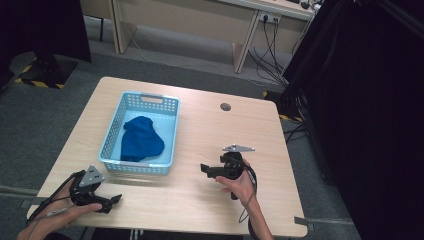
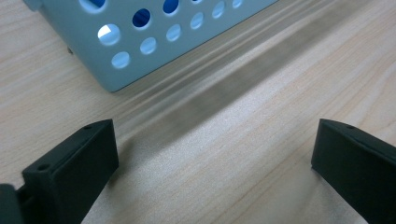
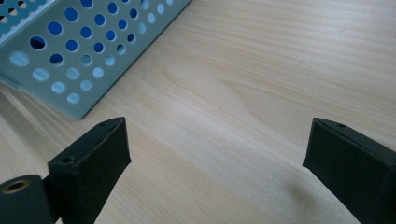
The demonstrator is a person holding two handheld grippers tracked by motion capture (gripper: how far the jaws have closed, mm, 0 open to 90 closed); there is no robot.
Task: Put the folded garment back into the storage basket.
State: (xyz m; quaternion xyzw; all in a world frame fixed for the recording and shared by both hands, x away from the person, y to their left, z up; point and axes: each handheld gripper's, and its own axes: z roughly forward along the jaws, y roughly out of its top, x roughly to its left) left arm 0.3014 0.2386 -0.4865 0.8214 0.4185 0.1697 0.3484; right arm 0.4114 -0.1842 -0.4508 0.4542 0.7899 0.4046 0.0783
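Note:
A light blue perforated basket (image 1: 150, 97) stands on the wooden table (image 1: 210, 200), left of centre. A crumpled dark blue cloth (image 1: 141, 140) lies inside it. My left gripper (image 1: 116, 199) sits low at the table's front left corner, just in front of the basket, open with nothing between its jaws. In the left gripper view the basket's corner (image 2: 116, 74) is close ahead, between and above the wide-apart jaws (image 2: 215, 154). My right gripper (image 1: 204, 169) is held right of the basket, pointing left towards it, open and empty. The right gripper view has the basket wall (image 3: 70, 60) at upper left.
A small round dark grommet (image 1: 225, 106) is set in the table near its far edge. Beyond the table stand light wooden desks (image 1: 200, 25) with cables on the grey floor. A black curtain (image 1: 370, 100) hangs along the right side.

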